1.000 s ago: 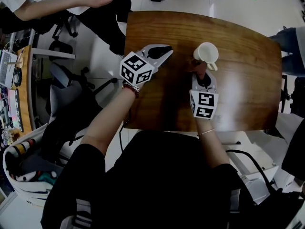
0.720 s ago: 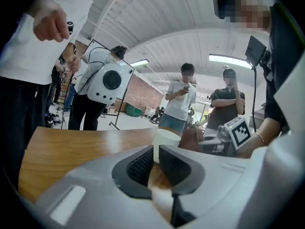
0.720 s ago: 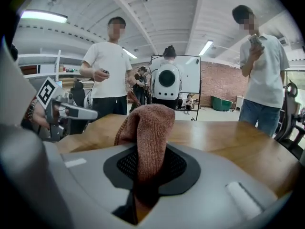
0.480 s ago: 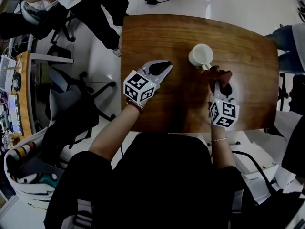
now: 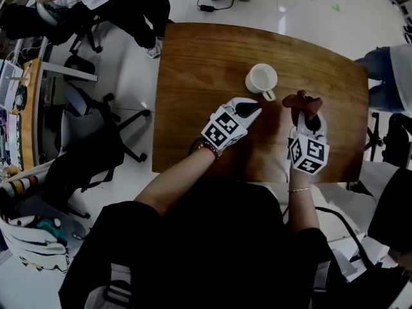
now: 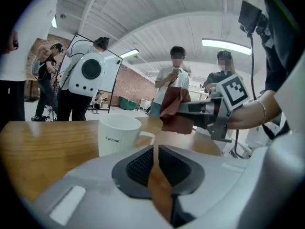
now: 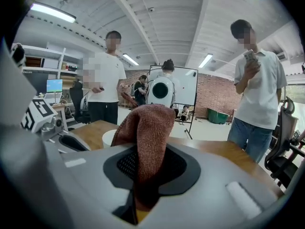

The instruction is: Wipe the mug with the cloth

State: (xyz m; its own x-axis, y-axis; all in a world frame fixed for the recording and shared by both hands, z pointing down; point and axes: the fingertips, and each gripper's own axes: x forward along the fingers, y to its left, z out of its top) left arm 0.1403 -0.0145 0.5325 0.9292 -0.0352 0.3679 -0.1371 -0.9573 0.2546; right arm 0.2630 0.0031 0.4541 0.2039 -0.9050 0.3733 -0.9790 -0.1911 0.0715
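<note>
- Brown cloth [image 5: 303, 102] is gripped in the right gripper's [image 5: 308, 120] fingers, raised beside the mug [image 5: 261, 80].
- Mug stands on the counter [image 5: 199, 56], seemingly not yet wiped.
- Left gripper [image 5: 252, 111] fingers are clenched and empty.

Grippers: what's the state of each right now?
Left gripper: jaws closing, all but shut, nothing between them.
Right gripper: closed on the cloth.

Upright white mug [image 5: 261, 79]; brown cloth [image 5: 304, 103] pinched.
</note>
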